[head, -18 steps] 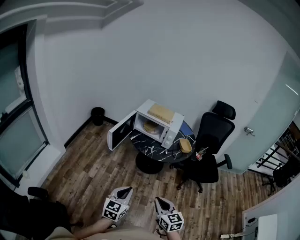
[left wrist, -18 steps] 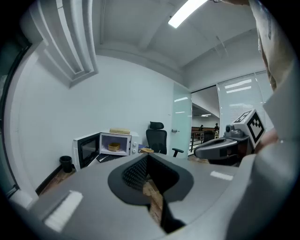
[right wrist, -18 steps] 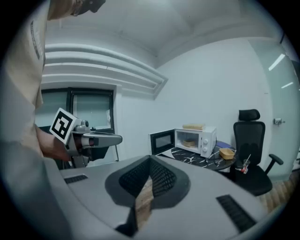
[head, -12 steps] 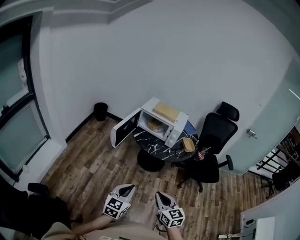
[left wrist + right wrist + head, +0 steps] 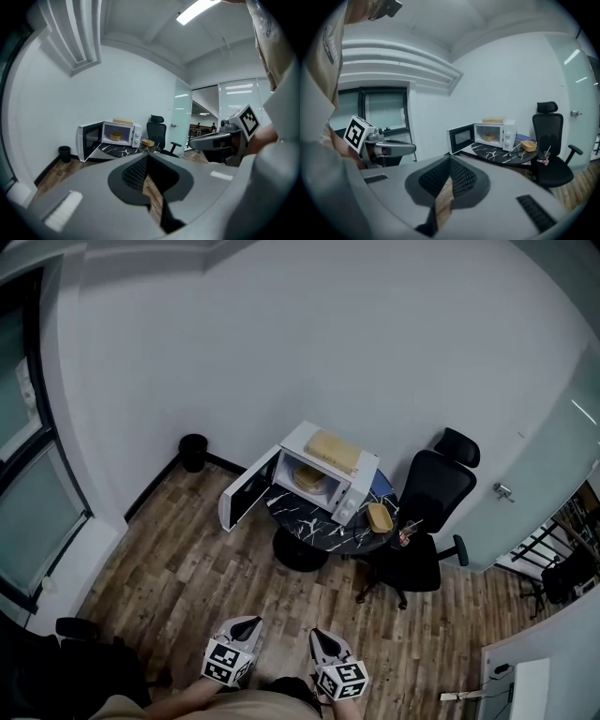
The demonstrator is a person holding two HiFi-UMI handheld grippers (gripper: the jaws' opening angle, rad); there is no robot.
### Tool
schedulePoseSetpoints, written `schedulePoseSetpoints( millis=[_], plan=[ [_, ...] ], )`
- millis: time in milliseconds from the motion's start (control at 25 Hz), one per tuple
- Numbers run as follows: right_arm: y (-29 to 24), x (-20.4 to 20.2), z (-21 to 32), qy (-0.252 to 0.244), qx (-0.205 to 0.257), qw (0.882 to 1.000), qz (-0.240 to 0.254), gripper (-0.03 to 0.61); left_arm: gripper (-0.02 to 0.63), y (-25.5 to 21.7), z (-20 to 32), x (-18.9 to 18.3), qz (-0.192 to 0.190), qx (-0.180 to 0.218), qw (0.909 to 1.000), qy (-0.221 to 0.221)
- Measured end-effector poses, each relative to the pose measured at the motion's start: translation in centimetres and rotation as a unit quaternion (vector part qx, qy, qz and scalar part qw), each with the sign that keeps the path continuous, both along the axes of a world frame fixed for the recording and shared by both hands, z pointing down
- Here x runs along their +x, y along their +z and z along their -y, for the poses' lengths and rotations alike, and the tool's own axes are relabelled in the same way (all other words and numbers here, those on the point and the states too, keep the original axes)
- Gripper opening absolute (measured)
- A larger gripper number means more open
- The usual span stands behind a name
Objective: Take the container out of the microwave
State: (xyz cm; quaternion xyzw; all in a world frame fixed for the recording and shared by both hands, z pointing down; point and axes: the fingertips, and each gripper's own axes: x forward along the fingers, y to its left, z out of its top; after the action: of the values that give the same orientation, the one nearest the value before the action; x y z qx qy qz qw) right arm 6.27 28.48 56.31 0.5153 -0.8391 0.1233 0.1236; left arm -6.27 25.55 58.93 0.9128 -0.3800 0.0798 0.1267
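Note:
A white microwave (image 5: 330,474) stands on a round black table (image 5: 319,529) across the room, its door (image 5: 246,501) swung open to the left. Inside it sits a tan round container (image 5: 307,480), also seen in the left gripper view (image 5: 116,137) and the right gripper view (image 5: 489,137). My left gripper (image 5: 247,625) and right gripper (image 5: 322,643) are held close to my body, far from the table. Both are shut with nothing between the jaws (image 5: 149,159) (image 5: 450,162).
A second tan container (image 5: 380,517) lies on the table's right side. A flat tan object (image 5: 330,451) rests on top of the microwave. A black office chair (image 5: 427,521) stands right of the table, and a black bin (image 5: 193,451) sits by the wall. Wood floor (image 5: 187,587) lies between me and the table.
The head view has shifted slightly, so the microwave and table sit a little differently in frame. Both grippers stay low by my body, shut. The microwave door stays open.

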Motion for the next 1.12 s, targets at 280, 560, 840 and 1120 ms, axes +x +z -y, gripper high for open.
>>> schedulePoseSetpoints(
  millis=[280,560,840,1120],
  plan=[
    [1.9,-0.1,1.1,-0.007,-0.034,0.999,-0.022,0.009,0.008,3.6,3.0,-1.7,0.001,-0.027,0.9992,-0.031],
    [2.8,3.8,5.1,0.014,-0.037,0.999,0.016,0.009,0.008,3.6,6.9,1.5,0.018,-0.028,0.9992,-0.023],
    [2.9,8.7,10.3,0.019,-0.023,0.998,0.055,0.009,0.008,1.0,10.9,7.9,0.057,0.005,0.9981,0.022],
    [4.4,13.0,16.6,-0.008,-0.026,0.998,0.057,0.009,0.008,0.5,15.1,12.4,0.04,-0.025,0.9988,-0.011]
  ],
)
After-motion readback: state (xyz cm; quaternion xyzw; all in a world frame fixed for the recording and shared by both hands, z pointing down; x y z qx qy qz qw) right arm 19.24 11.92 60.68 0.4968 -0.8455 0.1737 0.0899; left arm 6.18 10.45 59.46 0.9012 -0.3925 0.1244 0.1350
